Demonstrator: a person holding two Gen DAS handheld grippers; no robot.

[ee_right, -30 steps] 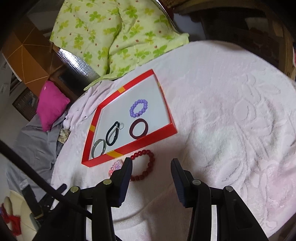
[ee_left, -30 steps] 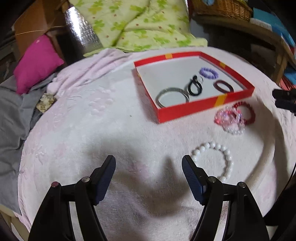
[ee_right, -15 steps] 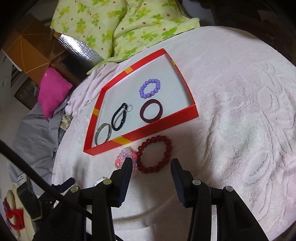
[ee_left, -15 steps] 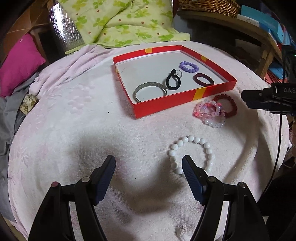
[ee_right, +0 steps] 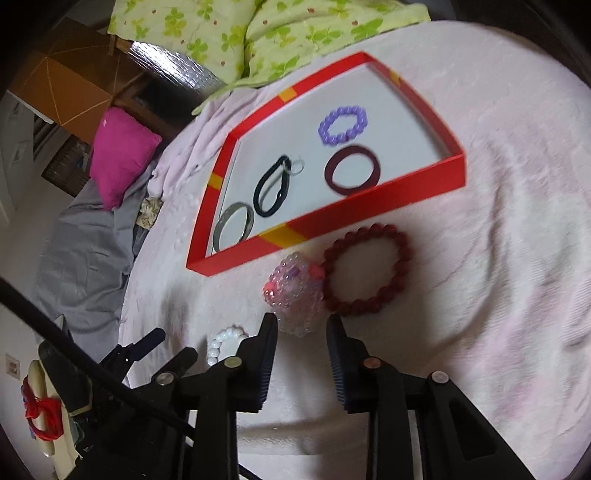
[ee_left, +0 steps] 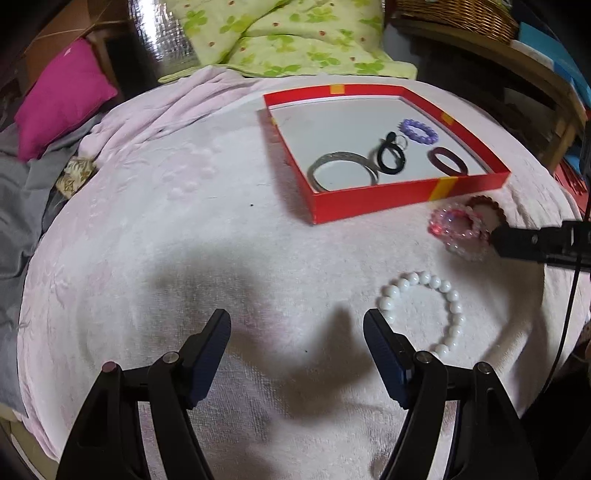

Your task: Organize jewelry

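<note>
A red tray [ee_left: 369, 205] [ee_right: 369, 205] on the pink blanket holds a silver bangle [ee_left: 341, 170], a black loop [ee_left: 391, 153], a purple bead bracelet [ee_left: 420, 131] [ee_right: 343, 124] and a dark maroon ring [ee_left: 447, 161] [ee_right: 352, 170]. In front of the tray lie pink clear bead bracelets [ee_left: 456, 230] [ee_right: 295, 291], a dark red bead bracelet [ee_right: 365, 269] and a white bead bracelet [ee_left: 424, 306] [ee_right: 225, 341]. My right gripper [ee_right: 302, 325] is open, its tips either side of the pink beads' near edge. My left gripper [ee_left: 297, 325] is open and empty, left of the white bracelet.
A green patterned quilt [ee_left: 280, 40] and a magenta cushion [ee_left: 62, 96] lie behind the blanket. A wicker basket [ee_left: 458, 14] sits on a wooden shelf at the back right. Grey bedding [ee_right: 81, 251] lies off the blanket's left side.
My right gripper has moved forward and down toward the pink bead bracelets. My left gripper has drawn closer to the white bracelet. Both stay open.
</note>
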